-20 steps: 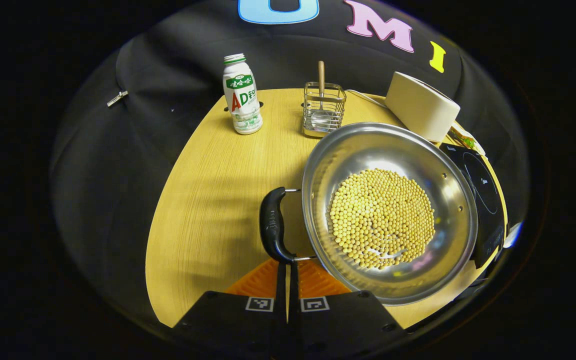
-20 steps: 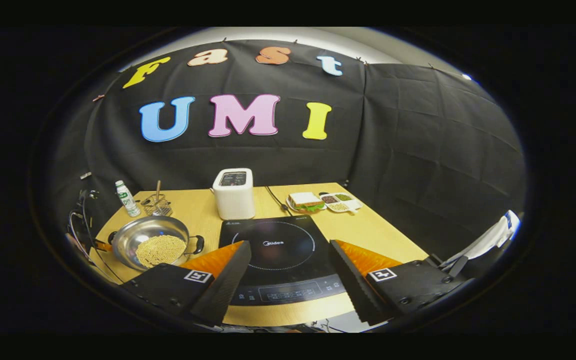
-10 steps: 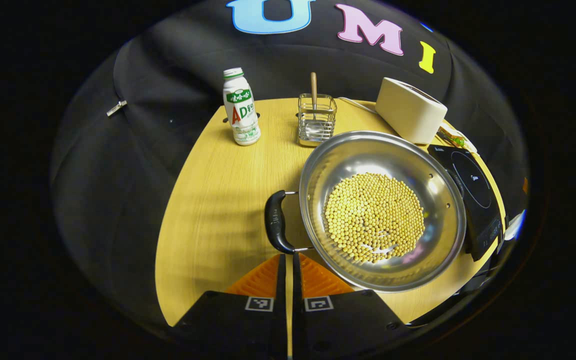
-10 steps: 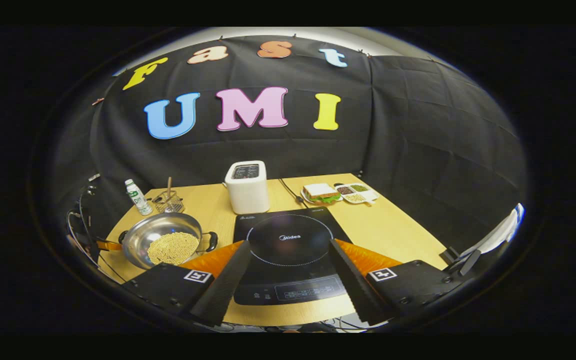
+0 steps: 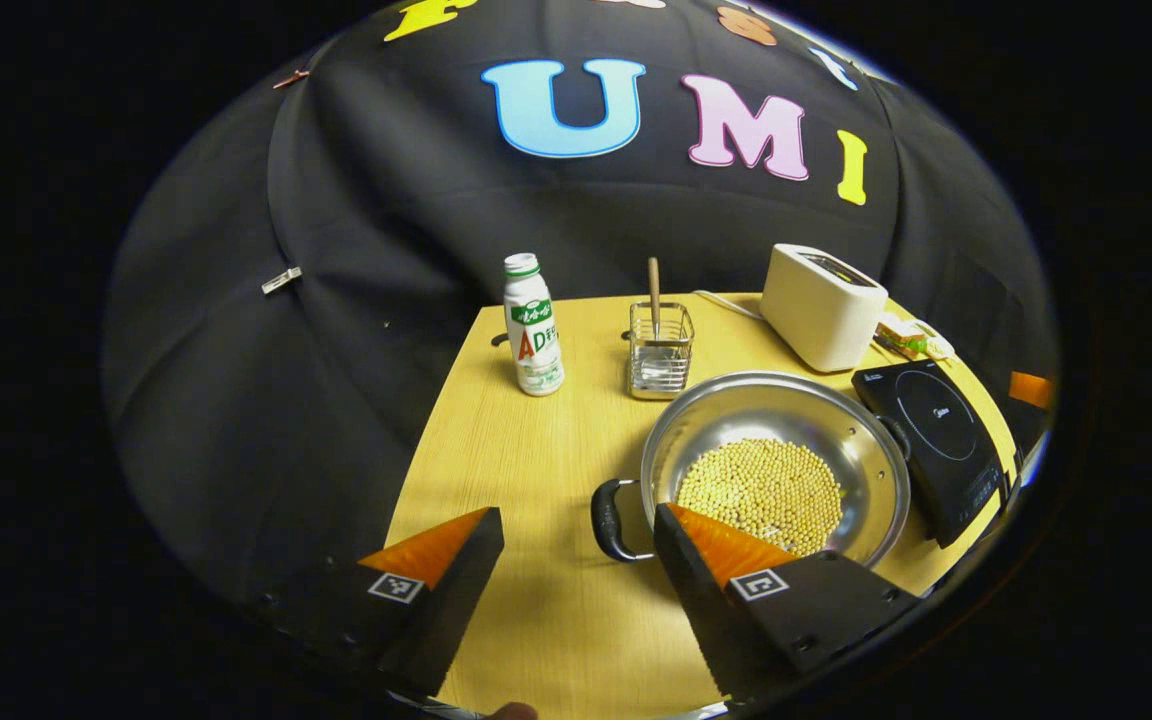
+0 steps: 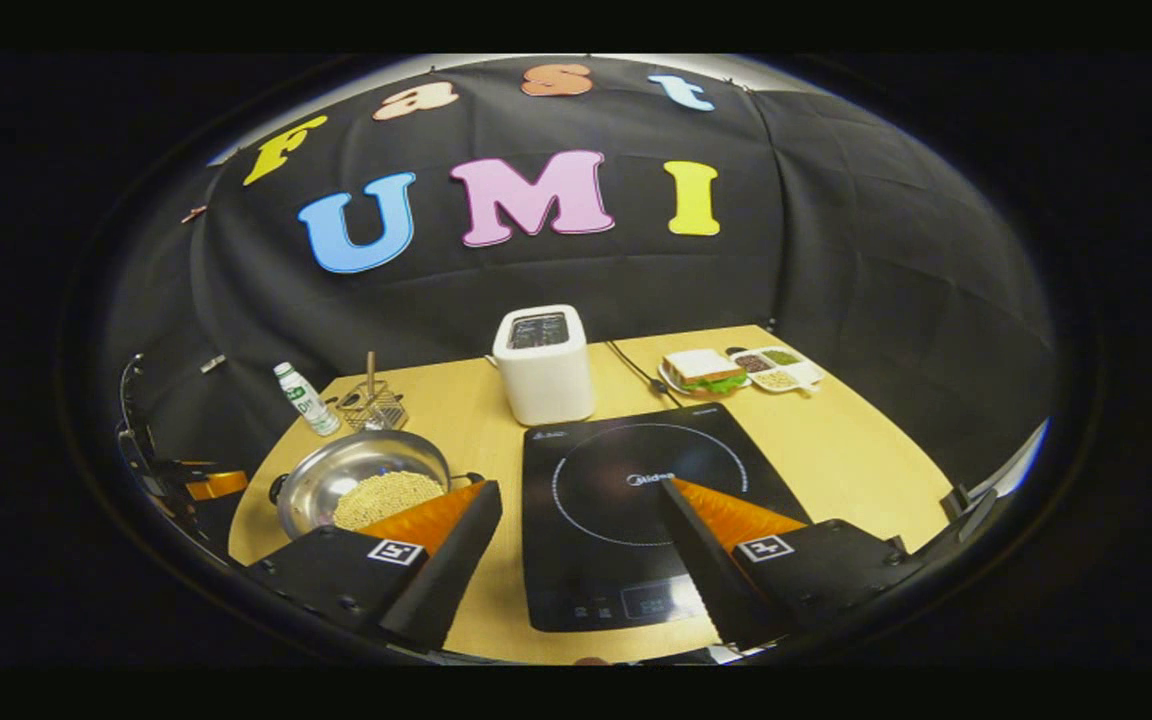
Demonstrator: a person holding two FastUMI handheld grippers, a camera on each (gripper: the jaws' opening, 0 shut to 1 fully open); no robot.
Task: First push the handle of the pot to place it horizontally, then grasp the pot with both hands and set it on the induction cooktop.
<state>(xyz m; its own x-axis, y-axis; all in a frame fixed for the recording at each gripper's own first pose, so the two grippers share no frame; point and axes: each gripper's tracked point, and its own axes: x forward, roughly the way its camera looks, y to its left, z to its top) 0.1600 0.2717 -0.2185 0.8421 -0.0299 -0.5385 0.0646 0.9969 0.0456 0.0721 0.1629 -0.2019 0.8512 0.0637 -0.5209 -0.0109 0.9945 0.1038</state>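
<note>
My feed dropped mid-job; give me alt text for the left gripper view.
The left gripper hangs open over the wooden table, just short of the steel pot of yellow beans and its black side handle. Behind stand a bottle, wire rack, toaster and induction cooktop.

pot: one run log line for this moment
pot: on table, off cooktop | left gripper: open, by handle | right gripper: open

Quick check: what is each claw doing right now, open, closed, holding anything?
Left claw: open, holding nothing, above the table near the pot handle.
Right claw: open, holding nothing, over the induction cooktop.
</note>
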